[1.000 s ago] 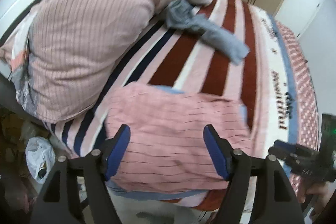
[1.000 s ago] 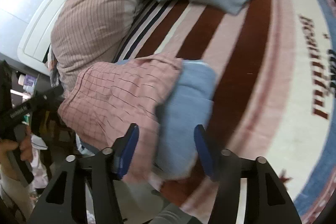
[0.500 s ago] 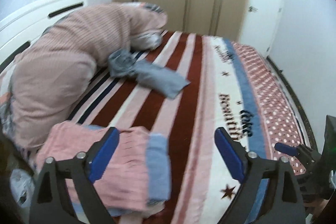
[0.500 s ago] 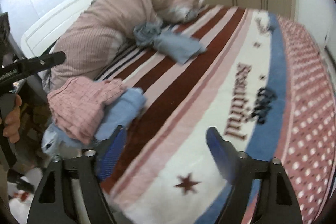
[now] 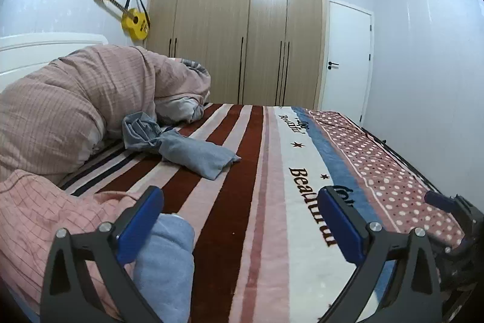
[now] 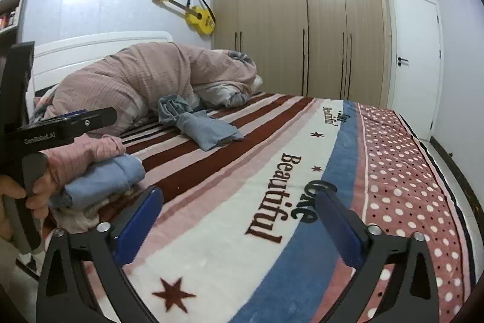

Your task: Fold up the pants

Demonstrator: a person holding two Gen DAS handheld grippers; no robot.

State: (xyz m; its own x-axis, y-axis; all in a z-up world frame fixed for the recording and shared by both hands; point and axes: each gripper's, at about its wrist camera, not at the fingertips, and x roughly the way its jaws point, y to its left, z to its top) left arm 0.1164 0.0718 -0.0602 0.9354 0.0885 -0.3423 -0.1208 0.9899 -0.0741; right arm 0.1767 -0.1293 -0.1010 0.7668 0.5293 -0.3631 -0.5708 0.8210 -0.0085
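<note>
Above the striped blanket, both tongs hang spread, gripping nothing.

Soft cloth, matt plastic, glossy wood

Fleecy blanket covers the bed; folded pants are matt woven cloth; gripper pads look smooth blue plastic; wardrobe shows satin wood grain; guitar glossy.

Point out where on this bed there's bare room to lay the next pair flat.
Bare blanket lies between the grey-blue pants and the bed's near edge, rightward over the dotted border. Crowded: the folded stack at the left, the duvet by the headboard.
</note>
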